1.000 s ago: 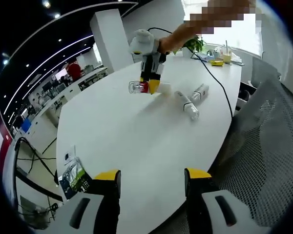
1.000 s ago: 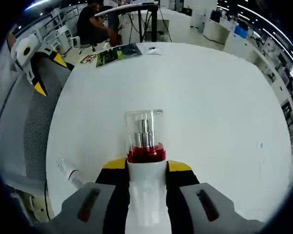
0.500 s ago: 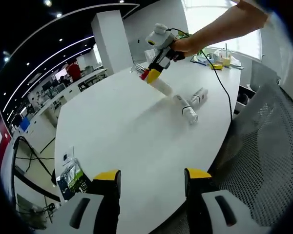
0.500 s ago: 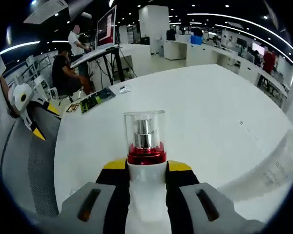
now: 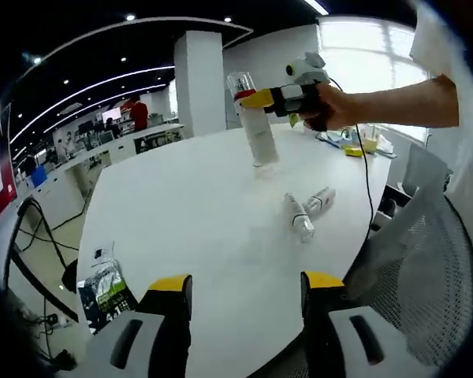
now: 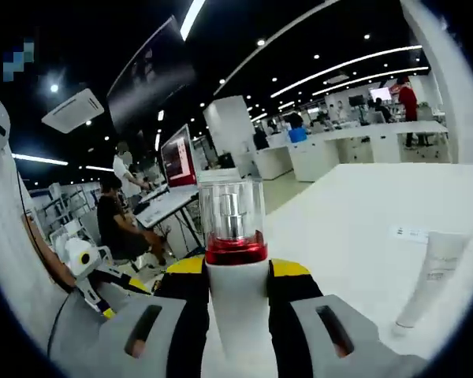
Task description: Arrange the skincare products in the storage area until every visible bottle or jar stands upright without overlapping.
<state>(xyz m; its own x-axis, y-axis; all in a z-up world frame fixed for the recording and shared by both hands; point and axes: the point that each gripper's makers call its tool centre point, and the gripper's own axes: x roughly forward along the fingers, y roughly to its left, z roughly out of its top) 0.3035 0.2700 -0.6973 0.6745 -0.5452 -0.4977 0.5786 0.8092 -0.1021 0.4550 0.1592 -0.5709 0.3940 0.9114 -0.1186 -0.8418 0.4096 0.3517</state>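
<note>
In the left gripper view, a booklet [image 5: 104, 288] lies at the near left edge of the white table [image 5: 197, 205], just left of the left gripper [image 5: 246, 290]. That gripper hovers over the table's near edge with its yellow-tipped jaws spread apart and nothing between them. Farther across the table, near its middle, a white pump bottle [image 5: 255, 124] with a red collar and clear cap stands about upright, slightly tilted, its base at or just above the tabletop; whether it touches the table cannot be told. The right gripper [image 5: 262, 99] clamps it from the right side, high on the body just under the red collar, held by a hand [image 5: 329, 106]. Nearer than the bottle and to its right, two small bottles lie on their sides on the table: a clear bottle [image 5: 296, 216] and, touching or just beside it, a white tube [image 5: 321, 200]. A black cable [image 5: 368, 183] runs along the table's right edge, and a mesh chair [image 5: 426, 276] stands just off that edge.

In the right gripper view, the left gripper [image 6: 85, 261] shows low at the left. The right gripper [image 6: 236, 272] is closed on the pump bottle [image 6: 235, 260], the red collar and clear cap rising above the jaw tips. To the bottle's right, a second white tube [image 6: 430, 276] stands on the table [image 6: 363, 205].
</note>
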